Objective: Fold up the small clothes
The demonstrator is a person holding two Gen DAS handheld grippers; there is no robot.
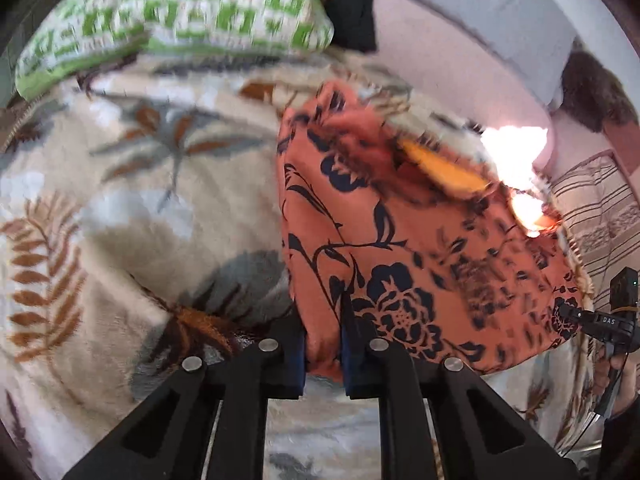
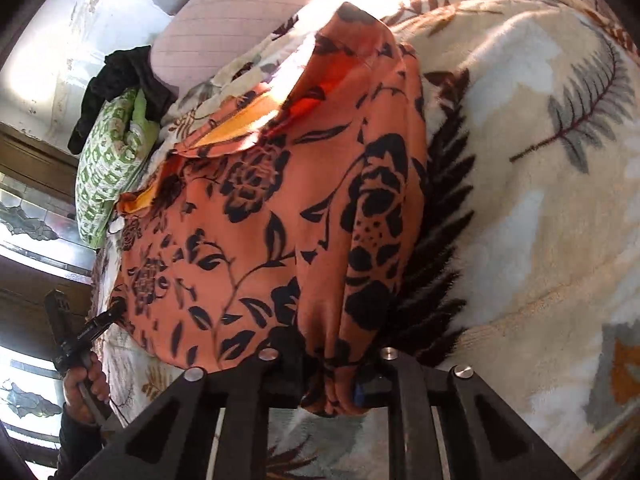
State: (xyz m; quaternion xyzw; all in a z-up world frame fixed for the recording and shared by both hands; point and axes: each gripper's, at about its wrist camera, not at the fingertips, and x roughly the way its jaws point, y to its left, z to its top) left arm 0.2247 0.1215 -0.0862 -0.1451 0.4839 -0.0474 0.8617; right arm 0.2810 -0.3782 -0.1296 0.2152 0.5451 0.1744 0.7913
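Observation:
An orange garment (image 1: 404, 240) with a dark floral print lies spread on a cream leaf-patterned blanket (image 1: 132, 208). My left gripper (image 1: 324, 354) is shut on the garment's near left corner, the cloth bunched between its blue pads. In the right wrist view the same orange garment (image 2: 272, 216) stretches away from me, and my right gripper (image 2: 330, 384) is shut on its near right corner, with folds of fabric pinched between the fingers. A yellow-orange lining shows at the garment's far end. Each view shows the other gripper at the picture's edge.
A green-and-white patterned pillow (image 1: 172, 12) and a dark bundle of cloth (image 1: 348, 4) lie at the far end of the bed. A pale pink sheet (image 1: 452, 60) shows beyond the blanket. A hand (image 2: 84, 384) holds the other gripper at lower left. Bright sunlight washes out the far edge.

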